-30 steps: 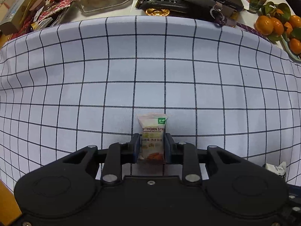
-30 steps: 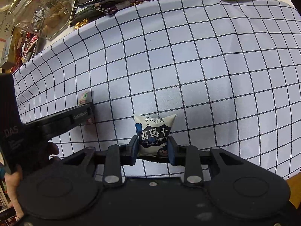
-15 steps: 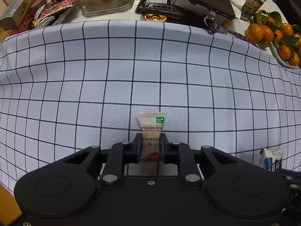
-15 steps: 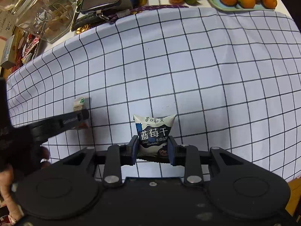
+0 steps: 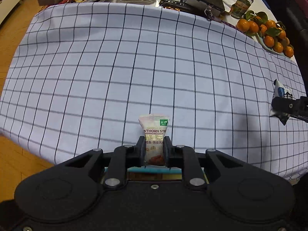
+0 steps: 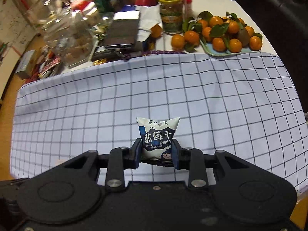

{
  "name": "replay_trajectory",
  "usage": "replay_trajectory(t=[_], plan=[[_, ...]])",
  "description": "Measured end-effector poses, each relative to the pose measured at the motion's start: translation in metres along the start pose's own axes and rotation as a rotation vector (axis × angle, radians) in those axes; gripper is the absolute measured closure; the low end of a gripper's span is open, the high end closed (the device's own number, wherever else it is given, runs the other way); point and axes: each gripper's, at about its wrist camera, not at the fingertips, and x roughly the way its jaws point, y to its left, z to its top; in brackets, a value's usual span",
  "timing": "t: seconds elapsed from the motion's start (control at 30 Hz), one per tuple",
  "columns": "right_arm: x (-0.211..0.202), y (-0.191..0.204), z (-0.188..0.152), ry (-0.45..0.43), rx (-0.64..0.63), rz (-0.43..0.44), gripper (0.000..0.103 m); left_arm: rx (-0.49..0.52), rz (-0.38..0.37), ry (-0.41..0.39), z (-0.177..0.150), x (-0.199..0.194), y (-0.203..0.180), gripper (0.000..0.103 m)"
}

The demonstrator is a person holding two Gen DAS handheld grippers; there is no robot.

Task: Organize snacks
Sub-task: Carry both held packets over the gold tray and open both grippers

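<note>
We see our left gripper [image 5: 154, 147] pinching a pale hawthorn-strip sachet [image 5: 154, 134] and our right gripper [image 6: 156, 151] pinching a white-and-navy dried-blueberry packet [image 6: 156, 136] above the checked white tablecloth [image 6: 211, 100].

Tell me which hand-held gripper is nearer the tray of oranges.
Right. The right hand-held gripper faces the tray of oranges across the checked cloth; the left hand-held gripper sits farther away, beyond the right one.
</note>
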Motion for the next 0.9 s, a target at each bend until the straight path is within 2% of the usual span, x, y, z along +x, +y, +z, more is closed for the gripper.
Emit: replay_trajectory(t=[0.13, 0.27, 0.5, 0.63, 0.9], plan=[[-0.018, 0.004, -0.044, 0.000, 0.007, 0.029, 0.070, -0.004, 0.047, -0.007, -0.035, -0.010, 0.004, 0.077], [-0.030, 0.012, -0.092, 0.001, 0.024, 0.048, 0.070, 0.034, 0.086, -0.023, -0.063, -0.019, -0.001, 0.077], [-0.038, 0.012, -0.150, 0.035, 0.064, 0.051, 0.070, 0.084, 0.121, -0.063, -0.096, -0.033, -0.008, 0.076], [-0.041, 0.014, -0.169, 0.039, 0.057, 0.045, 0.069, 0.107, 0.119, -0.088, -0.108, -0.040, -0.011, 0.070], [-0.067, 0.011, -0.180, -0.039, 0.044, 0.060, 0.063, 0.099, 0.078, -0.128, -0.125, -0.054, -0.006, 0.069]])
